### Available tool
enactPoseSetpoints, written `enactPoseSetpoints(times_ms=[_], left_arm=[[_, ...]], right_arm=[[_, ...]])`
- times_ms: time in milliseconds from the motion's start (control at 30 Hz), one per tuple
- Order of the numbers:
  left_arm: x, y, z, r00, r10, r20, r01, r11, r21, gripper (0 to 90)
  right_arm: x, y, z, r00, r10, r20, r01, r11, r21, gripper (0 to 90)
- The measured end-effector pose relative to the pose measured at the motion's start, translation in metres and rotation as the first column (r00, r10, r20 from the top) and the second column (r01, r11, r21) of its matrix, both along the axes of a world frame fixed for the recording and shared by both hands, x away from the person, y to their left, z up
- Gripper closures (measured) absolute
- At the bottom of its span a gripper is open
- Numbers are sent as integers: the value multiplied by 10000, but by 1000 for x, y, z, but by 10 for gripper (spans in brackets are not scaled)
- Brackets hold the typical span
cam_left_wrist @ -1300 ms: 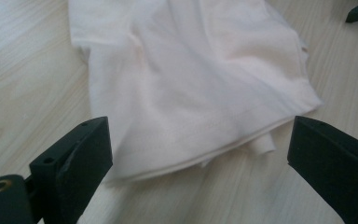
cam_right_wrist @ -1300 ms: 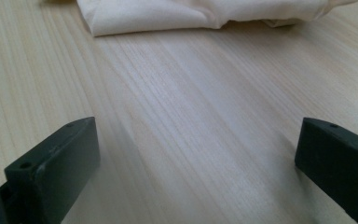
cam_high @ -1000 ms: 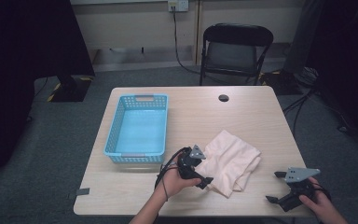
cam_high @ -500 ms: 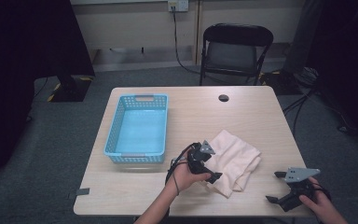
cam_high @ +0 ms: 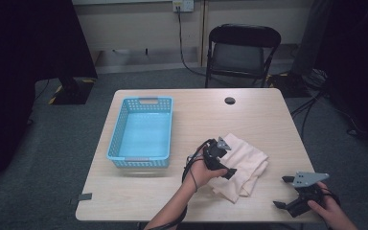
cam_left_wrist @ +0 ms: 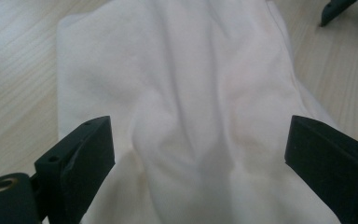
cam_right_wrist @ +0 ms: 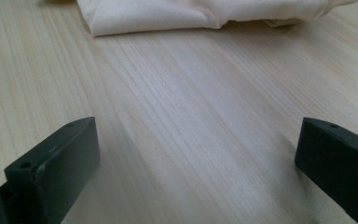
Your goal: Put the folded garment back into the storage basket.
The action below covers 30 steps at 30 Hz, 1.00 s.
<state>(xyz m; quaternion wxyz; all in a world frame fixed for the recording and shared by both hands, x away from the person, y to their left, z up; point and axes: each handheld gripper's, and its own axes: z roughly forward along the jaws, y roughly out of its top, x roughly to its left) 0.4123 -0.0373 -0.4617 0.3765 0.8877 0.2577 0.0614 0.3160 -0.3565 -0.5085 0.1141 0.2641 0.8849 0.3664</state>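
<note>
Our left claw hovers spread wide over the crumpled cloth, poised to pinch it; our right claw, also apart, waits near the counter's front-right corner.

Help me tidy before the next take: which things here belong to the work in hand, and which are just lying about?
In the work:
- cream cloth, crumpled on the table
- left gripper, jaws open over the cloth
- right gripper, open over bare table, apart from the cloth

Lying about:
- blue basket, empty
- small black disc on the table
- folding chair behind the table
</note>
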Motion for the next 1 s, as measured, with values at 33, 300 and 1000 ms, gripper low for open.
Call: enactPoseSetpoints(times_ms=[33, 300, 1000], left_arm=[[2, -2, 0, 10000, 68, 15, -68, 10000, -29, 77], [11, -23, -8, 9988, 411, 279, -426, 9976, 543, 101], [16, -35, -16, 9986, 396, 337, -443, 9870, 1542, 593]], right_arm=[[0, 0, 0, 10000, 1, 1, -1, 10000, 2, 0], [0, 0, 0, 10000, -1, 0, 1, 10000, 1, 0], [0, 0, 0, 10000, 1, 5, -1, 10000, -4, 0]])
